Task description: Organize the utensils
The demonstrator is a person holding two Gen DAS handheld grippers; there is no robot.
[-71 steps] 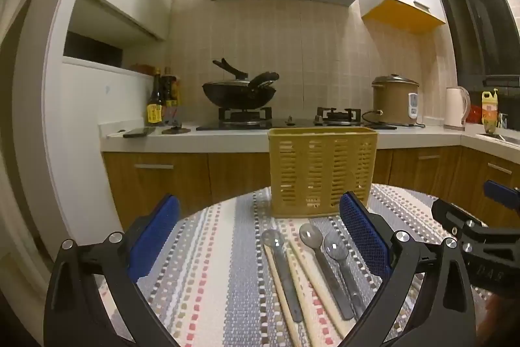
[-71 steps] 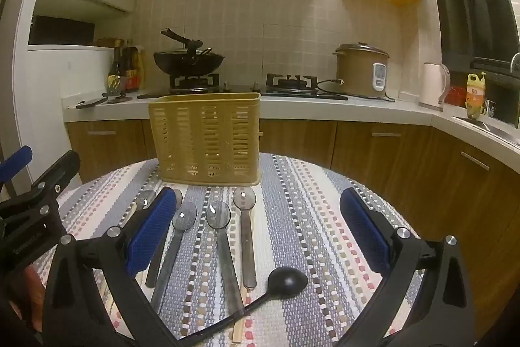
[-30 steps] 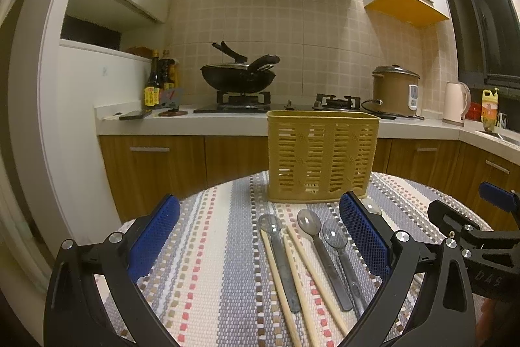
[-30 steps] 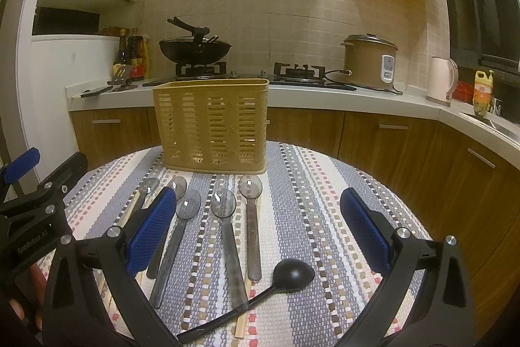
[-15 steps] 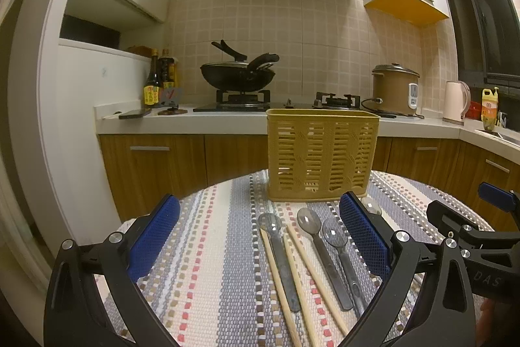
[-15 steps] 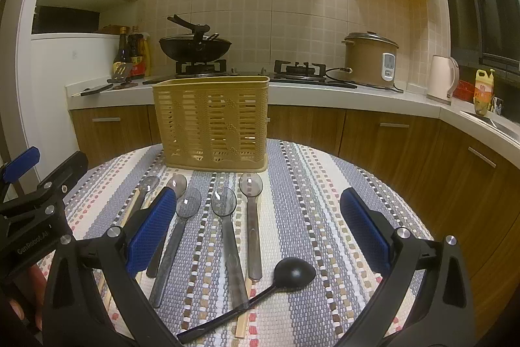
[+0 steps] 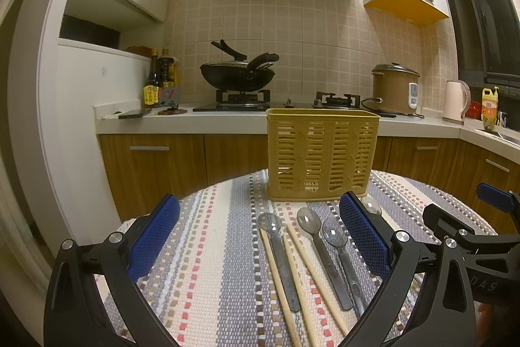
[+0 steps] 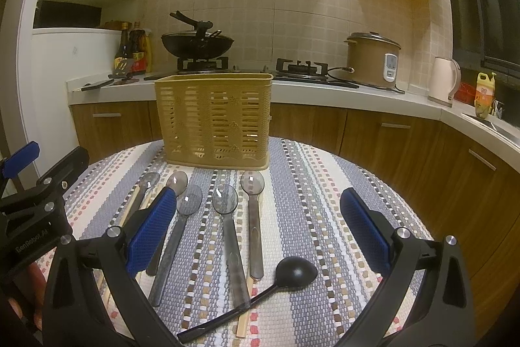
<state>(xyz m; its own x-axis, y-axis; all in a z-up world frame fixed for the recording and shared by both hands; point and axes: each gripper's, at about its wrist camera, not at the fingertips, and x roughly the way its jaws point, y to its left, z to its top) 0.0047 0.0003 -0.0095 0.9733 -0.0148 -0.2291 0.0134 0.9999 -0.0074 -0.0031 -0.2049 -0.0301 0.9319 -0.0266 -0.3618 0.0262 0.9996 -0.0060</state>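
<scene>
From my left tongs [image 7: 260,236], spread wide and empty, I see chopsticks [image 7: 305,262] and grey spoons [image 7: 320,246] lying near on the striped surface [image 7: 208,249], the yellow basket [image 7: 321,158] beyond. My right tongs [image 8: 256,223], equally wide, add a black ladle [image 8: 294,272] nearest.

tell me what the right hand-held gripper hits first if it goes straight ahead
Probably the basket, which stands straight ahead of the open right hand-held gripper. If it's angled down, the spoons come first; depth is unclear.
</scene>
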